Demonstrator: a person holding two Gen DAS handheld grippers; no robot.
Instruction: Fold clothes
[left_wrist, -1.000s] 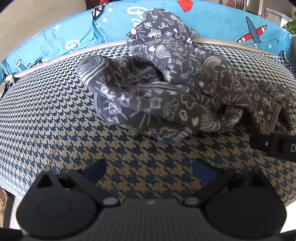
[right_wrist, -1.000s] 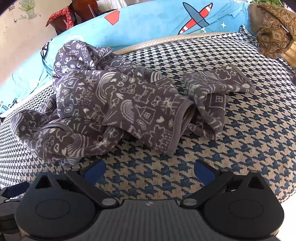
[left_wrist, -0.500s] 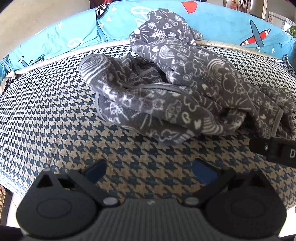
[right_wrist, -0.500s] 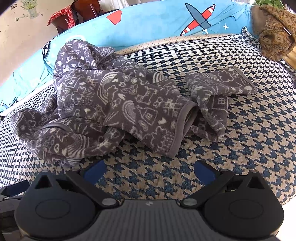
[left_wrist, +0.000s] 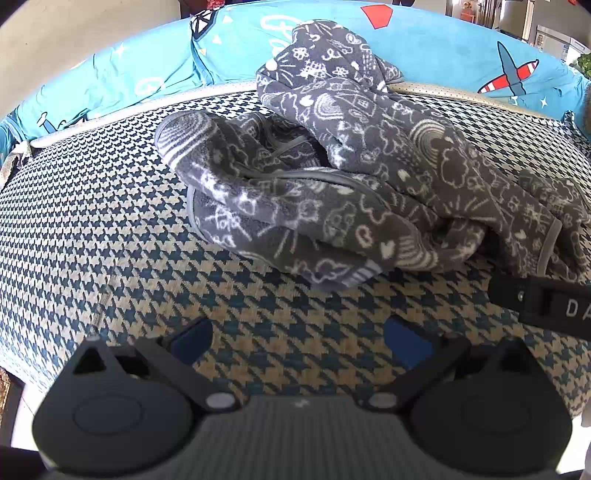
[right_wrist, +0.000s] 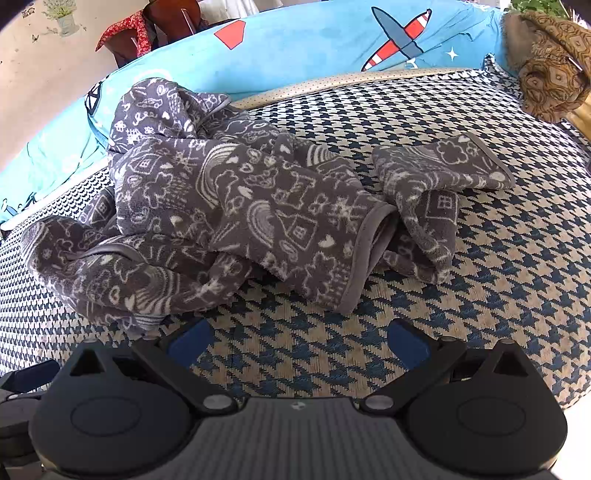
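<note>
You've eased both in a little closer: left hand-held gripper (left_wrist: 297, 334) and right hand-held gripper (right_wrist: 297, 338) are spread, empty, near the crumpled grey fleece garment (right_wrist: 236, 214) on the houndstooth bed (right_wrist: 498, 258); folding hasn't begun

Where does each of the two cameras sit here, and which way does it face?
Left wrist: on the left gripper, open, facing forward over the houndstooth cover at the crumpled grey garment; the other gripper's black body intrudes at right.
Right wrist: on the right gripper, open, facing the garment's cuffed sleeve end; a brown cloth far right.
Shared: the garment, cover and blue airplane-print bedding.
</note>
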